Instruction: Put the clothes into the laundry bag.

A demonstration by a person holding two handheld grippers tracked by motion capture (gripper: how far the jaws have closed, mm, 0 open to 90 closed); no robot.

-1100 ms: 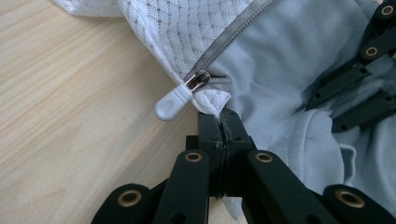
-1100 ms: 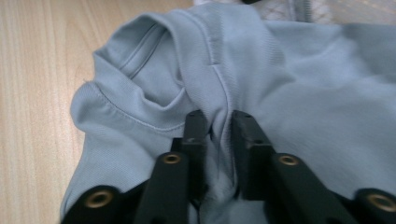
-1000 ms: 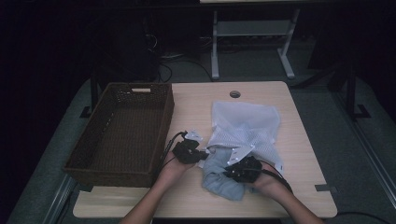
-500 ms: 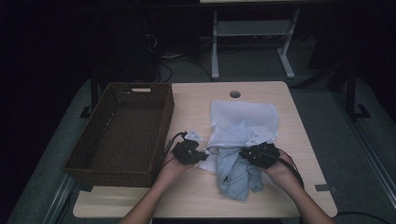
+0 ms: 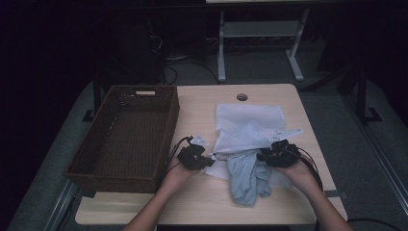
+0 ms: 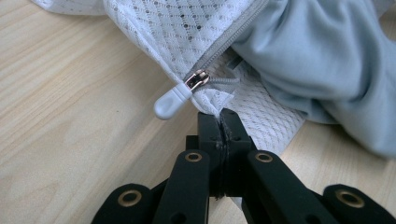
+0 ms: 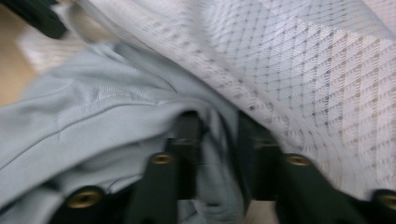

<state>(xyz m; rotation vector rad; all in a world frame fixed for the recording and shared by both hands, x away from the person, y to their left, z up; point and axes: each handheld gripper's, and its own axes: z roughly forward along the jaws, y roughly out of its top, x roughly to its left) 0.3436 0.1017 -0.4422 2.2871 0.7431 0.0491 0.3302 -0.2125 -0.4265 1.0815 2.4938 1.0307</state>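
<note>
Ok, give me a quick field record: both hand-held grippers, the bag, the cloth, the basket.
left hand-held gripper: shut on the mesh bag's edge, just below the zipper pull
right hand-held gripper: jaws have just been opening, blue-grey cloth between them
mesh bag: white, flat on the table, mouth unzipped
blue-grey cloth: partly out of the bag's mouth
wicker basket: left of the bag

High view looks forward-down over the counter (image 5: 202, 110); both gripper views sit tight behind their jaws, sharing the mesh bag (image 6: 196, 32).

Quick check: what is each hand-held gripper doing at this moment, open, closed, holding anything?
Left hand-held gripper: closed on the white mesh bag edge.
Right hand-held gripper: jaws just opening, grey garment between them.
</note>
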